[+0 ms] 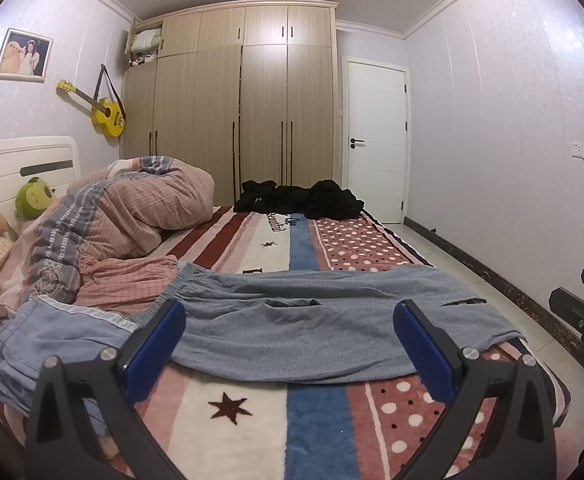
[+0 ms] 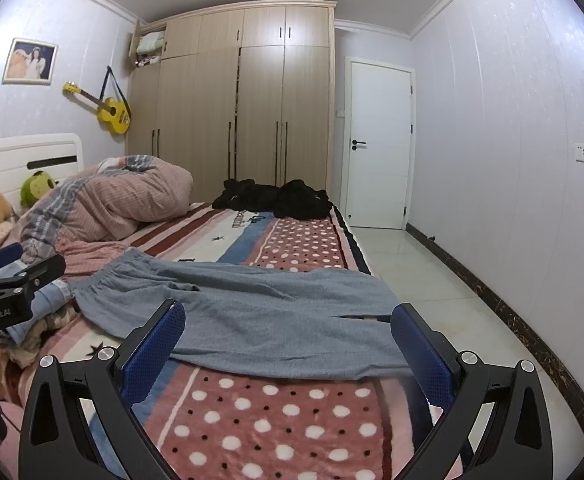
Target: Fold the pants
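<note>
Grey-blue pants [image 1: 316,320] lie spread crosswise on the patterned bed blanket [image 1: 251,420], waistband toward the left, leg ends hanging near the right edge of the bed. In the right wrist view the same pants [image 2: 259,312] run from the waistband at left to the cuffs at right. My left gripper [image 1: 289,324] hovers open just in front of the pants, nothing between its blue pads. My right gripper [image 2: 287,324] is also open, over the leg end, holding nothing. The other gripper shows at each view's side edge.
A bundled pink striped duvet [image 1: 139,208] lies at the left, with folded denim [image 1: 47,340] beside the waistband. Black clothes [image 1: 300,198] sit at the bed's far end. Tiled floor [image 2: 432,280] runs along the right of the bed; wardrobe and door stand behind.
</note>
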`<state>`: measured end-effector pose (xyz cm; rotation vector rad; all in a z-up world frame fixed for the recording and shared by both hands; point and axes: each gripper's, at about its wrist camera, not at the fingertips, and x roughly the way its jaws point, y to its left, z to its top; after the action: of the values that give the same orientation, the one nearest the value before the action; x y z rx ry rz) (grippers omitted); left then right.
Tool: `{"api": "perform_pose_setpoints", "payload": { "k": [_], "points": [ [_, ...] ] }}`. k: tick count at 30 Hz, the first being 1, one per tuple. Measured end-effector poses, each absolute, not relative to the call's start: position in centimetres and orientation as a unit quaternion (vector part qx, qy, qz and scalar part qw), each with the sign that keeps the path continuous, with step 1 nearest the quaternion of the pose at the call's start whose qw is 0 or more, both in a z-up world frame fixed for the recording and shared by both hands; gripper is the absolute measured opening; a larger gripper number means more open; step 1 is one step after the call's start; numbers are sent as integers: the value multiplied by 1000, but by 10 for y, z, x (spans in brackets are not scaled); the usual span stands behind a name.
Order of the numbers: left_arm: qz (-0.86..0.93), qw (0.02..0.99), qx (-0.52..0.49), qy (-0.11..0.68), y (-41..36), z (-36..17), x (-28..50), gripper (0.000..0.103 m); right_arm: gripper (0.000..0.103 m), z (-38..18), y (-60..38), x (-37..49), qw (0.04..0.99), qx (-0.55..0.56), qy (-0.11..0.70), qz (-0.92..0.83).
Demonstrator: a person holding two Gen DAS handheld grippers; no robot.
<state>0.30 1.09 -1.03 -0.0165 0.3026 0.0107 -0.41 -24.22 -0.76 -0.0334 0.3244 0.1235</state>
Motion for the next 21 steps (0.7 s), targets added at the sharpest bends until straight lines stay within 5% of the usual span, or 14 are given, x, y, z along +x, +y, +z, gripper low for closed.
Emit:
{"api": "perform_pose_setpoints", "payload": {
  "k": [21],
  "points": [
    [3, 988, -10, 151, 9, -9, 3, 102, 102, -8, -239, -6, 984, -10, 162, 68]
  ]
}}
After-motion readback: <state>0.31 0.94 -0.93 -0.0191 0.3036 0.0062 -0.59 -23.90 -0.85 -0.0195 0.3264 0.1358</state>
